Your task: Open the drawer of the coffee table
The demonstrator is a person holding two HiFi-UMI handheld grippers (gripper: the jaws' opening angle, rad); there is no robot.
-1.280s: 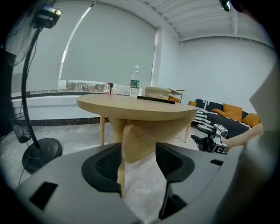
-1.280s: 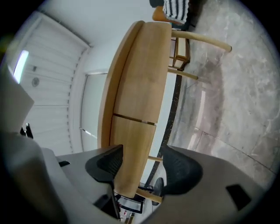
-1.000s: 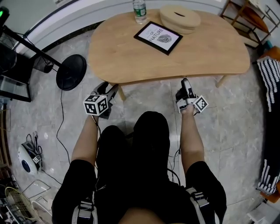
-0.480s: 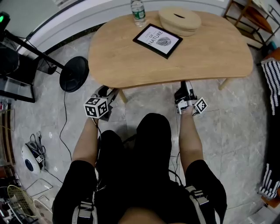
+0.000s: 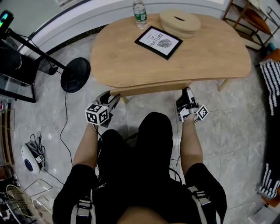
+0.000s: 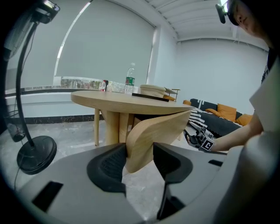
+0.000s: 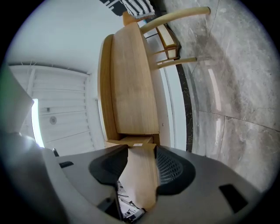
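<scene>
The left gripper (image 5: 113,98), jaws closing, and the right gripper (image 5: 187,92) each pinched the drawer front (image 5: 151,89) at the near edge of the coffee table (image 5: 210,52).

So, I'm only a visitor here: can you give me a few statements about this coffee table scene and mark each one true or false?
1. A plastic bottle stands on the table top. True.
2. The framed picture lies on the floor. False: it lies on the table top, beside the round wooden box.
3. The right gripper has the drawer front between its jaws. True.
4. The drawer sits flush under the table. False: the drawer front sticks out past the table's near edge.
5. The left gripper hangs empty in the air. False: the drawer front stands between its jaws, which are closing on it.
</scene>
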